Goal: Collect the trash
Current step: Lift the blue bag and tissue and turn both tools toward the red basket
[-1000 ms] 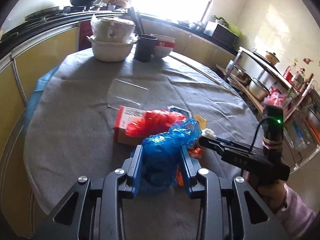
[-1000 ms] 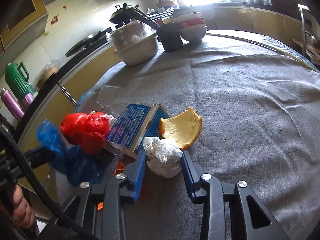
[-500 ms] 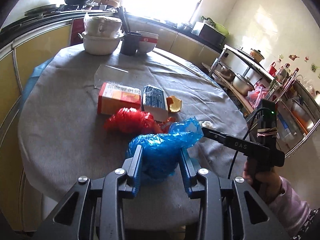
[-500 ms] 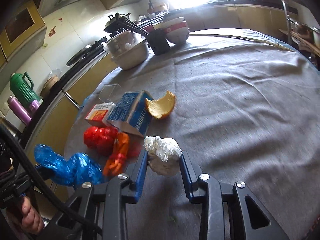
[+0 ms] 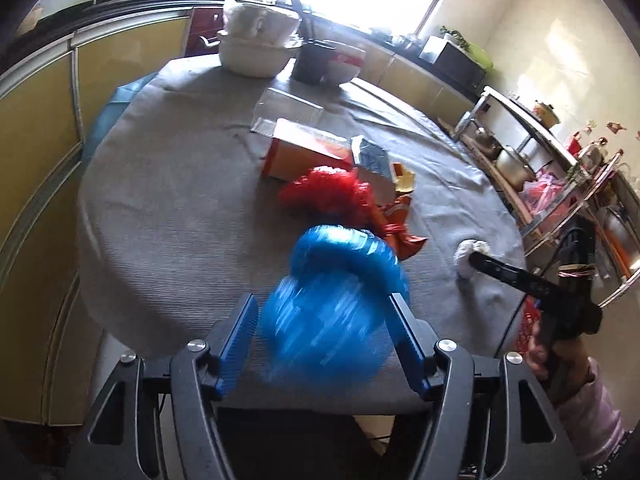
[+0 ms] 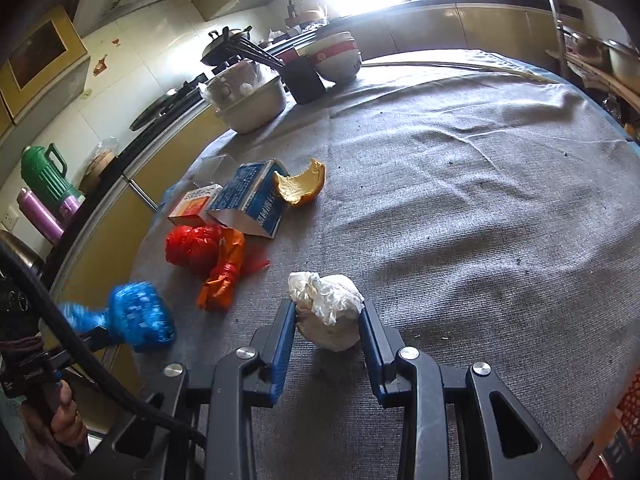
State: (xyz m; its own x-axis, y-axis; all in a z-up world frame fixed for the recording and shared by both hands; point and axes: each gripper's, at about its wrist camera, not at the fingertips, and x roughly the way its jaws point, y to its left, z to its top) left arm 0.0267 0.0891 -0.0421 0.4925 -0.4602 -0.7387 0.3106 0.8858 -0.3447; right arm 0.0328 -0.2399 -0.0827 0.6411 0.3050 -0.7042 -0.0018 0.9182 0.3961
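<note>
The left hand-held gripper is spreading its jaws, and the blurred blue plastic bag is sitting loose between them at the near edge of the worktop. The right hand-held gripper is clamping a crumpled white paper wad over the near worktop. A red bag, two cartons and a peel are lying farther left.
</note>
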